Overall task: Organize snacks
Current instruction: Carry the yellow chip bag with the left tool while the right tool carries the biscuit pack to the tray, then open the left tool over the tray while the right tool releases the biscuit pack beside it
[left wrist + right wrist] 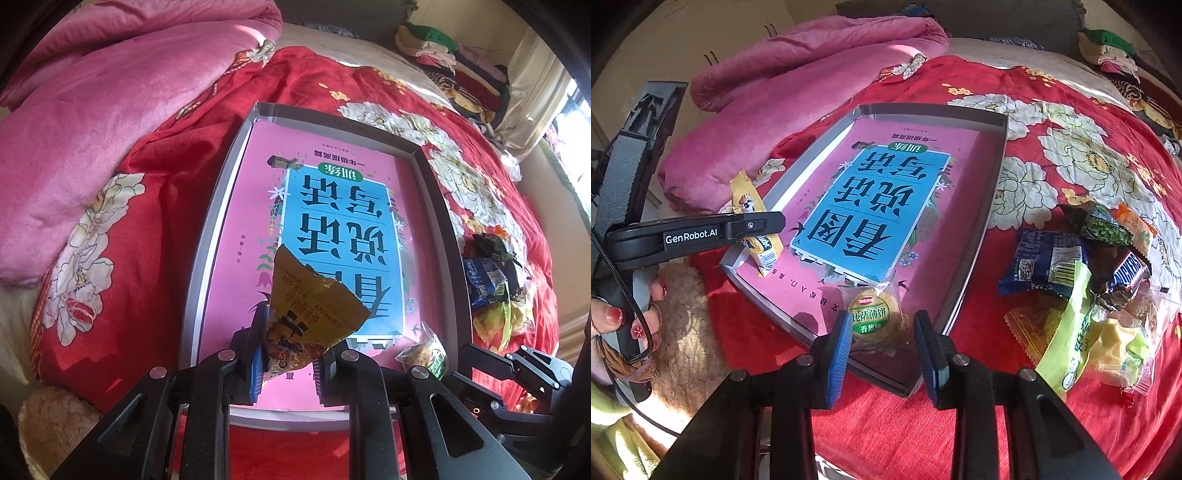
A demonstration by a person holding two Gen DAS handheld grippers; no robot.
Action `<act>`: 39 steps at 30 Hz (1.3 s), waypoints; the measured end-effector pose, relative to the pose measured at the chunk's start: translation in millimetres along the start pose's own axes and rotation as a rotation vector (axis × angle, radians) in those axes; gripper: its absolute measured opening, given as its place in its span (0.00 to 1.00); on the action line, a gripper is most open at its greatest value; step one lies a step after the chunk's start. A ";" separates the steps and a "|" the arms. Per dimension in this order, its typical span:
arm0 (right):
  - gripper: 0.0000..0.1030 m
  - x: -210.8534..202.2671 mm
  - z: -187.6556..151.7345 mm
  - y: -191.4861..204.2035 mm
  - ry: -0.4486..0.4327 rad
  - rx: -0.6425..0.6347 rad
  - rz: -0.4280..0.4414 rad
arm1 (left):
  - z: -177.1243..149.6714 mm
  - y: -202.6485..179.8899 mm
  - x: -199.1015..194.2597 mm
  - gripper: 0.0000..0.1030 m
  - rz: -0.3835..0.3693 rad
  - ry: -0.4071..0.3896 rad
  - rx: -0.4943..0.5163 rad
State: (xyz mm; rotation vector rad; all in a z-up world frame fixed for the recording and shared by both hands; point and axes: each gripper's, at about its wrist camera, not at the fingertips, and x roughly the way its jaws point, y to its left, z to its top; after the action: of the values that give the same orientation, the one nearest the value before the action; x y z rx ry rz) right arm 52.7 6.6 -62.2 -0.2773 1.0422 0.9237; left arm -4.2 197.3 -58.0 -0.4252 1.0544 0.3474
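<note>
**Op A:** Snacks first, biggest thing down. I've got the bed under its red floral cover, and on it the shallow grey tray with a pink book lying flat inside. The loose snack pile sits on the cover just beside the tray's right wall, outside it.

**Op B:** And what have you got in hand?

**Op A:** My left gripper has its fingers pinching the yellow packet by one end. From the right camera the packet hangs over the tray's near-left corner, its lower end about at the book; I can't tell if it's touching. My right gripper has its fingers set either side of the round green-label biscuit, which lies at the tray's near edge. I can't tell whether the pads are pressing the wrapper or just bracketing it.

**Op B:** So which step is this?

**Op A:** I'd judge it as placing: both pieces are at the tray, the pile is not yet dealt with. Next move, as I read it, calls for spreading the left fingers so the packet lies flat, then reaching for the pile.
</note>
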 end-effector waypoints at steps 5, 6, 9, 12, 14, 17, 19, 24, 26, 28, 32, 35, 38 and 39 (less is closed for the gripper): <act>0.34 -4.5 -1.2 -2.7 -0.007 0.016 -0.001 | -1.0 -2.8 4.3 0.32 -0.021 0.022 -0.007; 0.34 -5.7 -1.1 -3.3 -0.010 0.018 -0.001 | -1.3 -3.8 4.4 0.33 -0.024 0.023 -0.006; 0.34 -9.0 -0.4 -4.8 -0.020 0.026 -0.005 | -0.8 -6.5 3.9 0.37 -0.033 0.024 0.001; 0.35 -11.1 0.6 -6.3 -0.027 0.030 -0.014 | -0.5 -9.6 1.8 0.43 -0.039 0.020 0.009; 0.35 -12.0 0.9 -7.8 -0.031 0.034 -0.018 | -0.3 -11.9 0.8 0.45 -0.042 0.018 0.015; 0.35 -14.1 1.1 -10.0 -0.037 0.041 -0.019 | 0.3 -14.0 -0.5 0.47 -0.050 0.015 0.021; 0.36 -15.5 1.1 -11.5 -0.041 0.046 -0.021 | 1.0 -15.5 -2.1 0.50 -0.057 0.011 0.021; 0.40 -20.4 -0.1 -15.1 -0.055 0.058 -0.024 | 2.0 -17.9 -8.7 0.57 -0.078 -0.013 0.023; 0.42 -22.4 -0.2 -17.2 -0.060 0.063 -0.030 | 2.6 -18.5 -11.4 0.59 -0.090 -0.023 0.023; 0.43 -25.3 -0.1 -19.0 -0.070 0.067 -0.037 | 3.3 -19.9 -13.9 0.60 -0.095 -0.032 0.025; 0.44 -33.5 1.1 -21.8 -0.098 0.069 -0.049 | 5.1 -24.4 -20.7 0.64 -0.112 -0.051 0.030; 0.47 -40.7 2.4 -23.5 -0.122 0.071 -0.054 | 7.0 -27.7 -29.7 0.67 -0.130 -0.079 0.032; 0.48 -47.9 3.3 -26.5 -0.147 0.075 -0.064 | 9.6 -32.0 -36.9 0.69 -0.142 -0.095 0.037; 0.48 -50.0 3.5 -27.6 -0.155 0.080 -0.068 | 10.4 -33.6 -39.0 0.70 -0.146 -0.101 0.039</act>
State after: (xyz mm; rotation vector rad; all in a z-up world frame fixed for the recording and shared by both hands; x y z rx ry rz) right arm 66.9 -34.1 -24.7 -0.1703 0.9188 0.8268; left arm 1.8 170.6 -13.3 -0.4425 0.9247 0.2161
